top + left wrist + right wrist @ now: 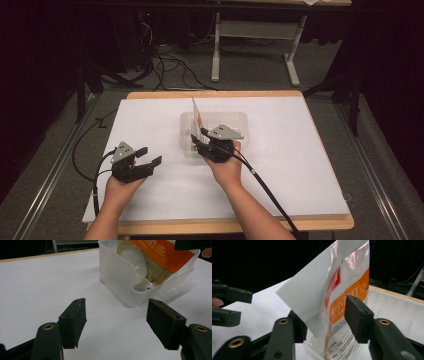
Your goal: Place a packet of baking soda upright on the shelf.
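Snack bag [197, 116], white with orange and red print: in the high view it stands on edge in the clear plastic bin [240, 120], leaning slightly, just ahead of the right gripper [198, 138].
Right gripper, high view: held over the near left part of the bin, jaws parted, pointing toward the bag; cable [265, 187] trails back along the forearm.
Left gripper [151, 155], high view: well to the left of the bin, above the white table top [300, 160], jaws spread, nothing between them.

Left gripper view: the two black jaws stand wide apart over bare white surface. The bin [117, 277] sits ahead and to the right of them, apart from both pads. Inside it the bag [162, 255] leans against the far side, pale round contents visible through the bin wall.

Right gripper view: the bag [337, 297] rises between the two jaws, tilted, its foot in the bin [392, 310]. The jaws stand apart; whether the right pad touches the bag's face cannot be told, and no clamping shows. The left gripper [229, 302] appears farther off at the left edge.
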Motion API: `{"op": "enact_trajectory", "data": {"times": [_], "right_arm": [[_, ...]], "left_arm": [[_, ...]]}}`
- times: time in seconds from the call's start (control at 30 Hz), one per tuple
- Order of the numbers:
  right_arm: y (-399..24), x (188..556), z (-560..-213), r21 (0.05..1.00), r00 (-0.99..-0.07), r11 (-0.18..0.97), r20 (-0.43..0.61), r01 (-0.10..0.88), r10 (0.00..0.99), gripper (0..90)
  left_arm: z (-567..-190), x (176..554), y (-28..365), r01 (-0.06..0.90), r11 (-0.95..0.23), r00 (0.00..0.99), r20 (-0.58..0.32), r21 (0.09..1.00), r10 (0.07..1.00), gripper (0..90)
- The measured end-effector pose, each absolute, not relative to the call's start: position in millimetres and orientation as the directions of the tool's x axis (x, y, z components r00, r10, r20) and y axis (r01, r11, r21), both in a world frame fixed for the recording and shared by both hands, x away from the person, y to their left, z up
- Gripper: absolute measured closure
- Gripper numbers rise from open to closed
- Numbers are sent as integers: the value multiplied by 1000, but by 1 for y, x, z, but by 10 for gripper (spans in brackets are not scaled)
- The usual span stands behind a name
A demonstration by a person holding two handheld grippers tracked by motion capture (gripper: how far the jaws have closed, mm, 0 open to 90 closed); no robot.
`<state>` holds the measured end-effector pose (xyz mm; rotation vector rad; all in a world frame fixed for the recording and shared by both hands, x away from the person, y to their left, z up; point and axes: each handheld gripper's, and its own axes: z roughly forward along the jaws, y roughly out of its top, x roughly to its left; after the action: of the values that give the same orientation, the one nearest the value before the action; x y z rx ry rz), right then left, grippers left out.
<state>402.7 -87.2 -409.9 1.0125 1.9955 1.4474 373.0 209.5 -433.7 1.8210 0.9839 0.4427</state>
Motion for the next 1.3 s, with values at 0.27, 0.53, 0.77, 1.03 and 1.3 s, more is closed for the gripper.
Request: {"op": "enact_trajectory", "data": {"times": [0.27, 0.53, 0.77, 1.03, 1.3], "right_arm": [[-93, 392, -409, 923, -625, 238, 4, 303, 780, 347], [-112, 380, -411, 914, -623, 253, -2, 316, 783, 326], [-132, 370, -412, 913, -614, 251, 0, 322, 790, 301], [-170, 355, -408, 910, -590, 262, -23, 323, 807, 275], [-245, 330, -405, 907, -488, 257, -66, 334, 870, 283]], "left_arm": [[-434, 374, 209, 430, -189, 601, -124, 883, 790, 324], [-435, 374, 208, 430, -197, 602, -117, 881, 790, 324], [-435, 374, 208, 430, -198, 600, -115, 881, 792, 322], [-434, 373, 210, 431, -196, 596, -115, 881, 795, 321], [-434, 373, 209, 433, -198, 593, -112, 879, 798, 315]]}}
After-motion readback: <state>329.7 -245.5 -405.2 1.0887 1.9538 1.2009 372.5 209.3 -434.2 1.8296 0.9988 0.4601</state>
